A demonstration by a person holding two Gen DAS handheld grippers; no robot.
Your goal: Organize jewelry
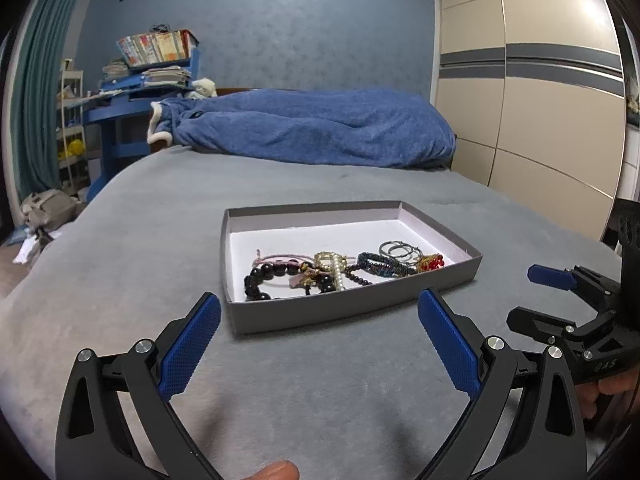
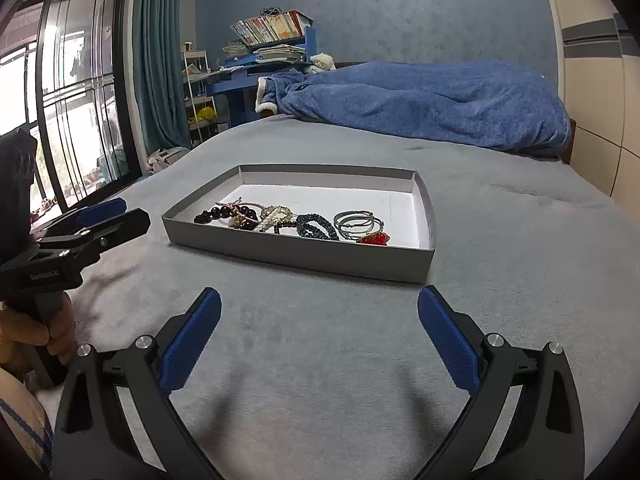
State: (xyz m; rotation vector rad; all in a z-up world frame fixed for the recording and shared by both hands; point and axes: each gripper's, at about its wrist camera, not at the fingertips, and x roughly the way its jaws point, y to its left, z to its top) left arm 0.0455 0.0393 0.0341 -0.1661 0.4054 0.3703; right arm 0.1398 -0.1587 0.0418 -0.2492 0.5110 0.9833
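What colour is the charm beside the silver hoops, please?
Red charm, clearest in the right wrist view.

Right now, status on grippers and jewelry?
Left gripper and right gripper open, empty. Jewelry piled in grey box on bed. Nothing in the way.

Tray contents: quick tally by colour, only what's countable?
In the grey tray, as far as the tangle allows:
Black bead bracelet: 1
Pink cord bracelet: 1
Gold and pearl piece: 1
Dark blue beaded bracelet: 1
Silver hoops: 2
Red piece: 1
Total: 7, approximate.
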